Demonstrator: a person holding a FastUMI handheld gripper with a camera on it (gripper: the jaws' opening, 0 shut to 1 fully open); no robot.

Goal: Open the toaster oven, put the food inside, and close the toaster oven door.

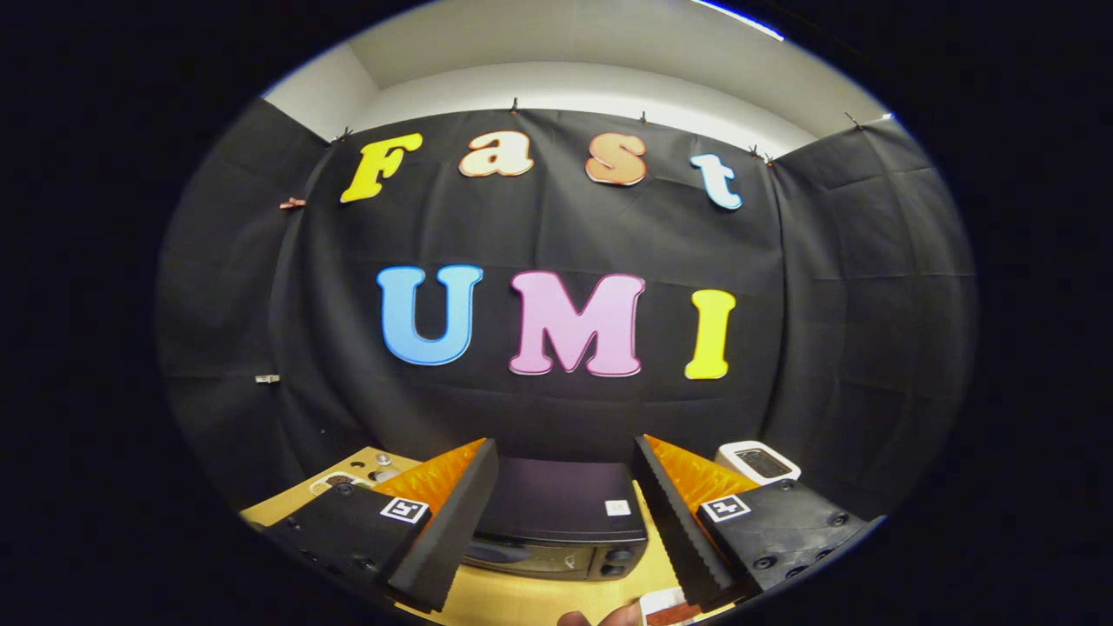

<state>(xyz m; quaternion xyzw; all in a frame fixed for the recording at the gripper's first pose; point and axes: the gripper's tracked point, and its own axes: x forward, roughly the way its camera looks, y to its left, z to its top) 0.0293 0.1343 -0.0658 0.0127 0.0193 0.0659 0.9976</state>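
With the toaster oven (pixel 561 522) sitting shut on the surface (pixel 522 600), the hand-held gripper (pixel 565 513) is hovering above it, fingers spread and empty, everything remaining undone.

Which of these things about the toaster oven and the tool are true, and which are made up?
1. The tool is open, its fingers spread apart. True.
2. The toaster oven sits on the wooden table, ahead of the fingers. True.
3. The tool is squeezing the toaster oven's door. False: the fingers touch nothing.
4. The toaster oven is bright red. False: it is black.
5. A white device stands beyond the right finger. True.
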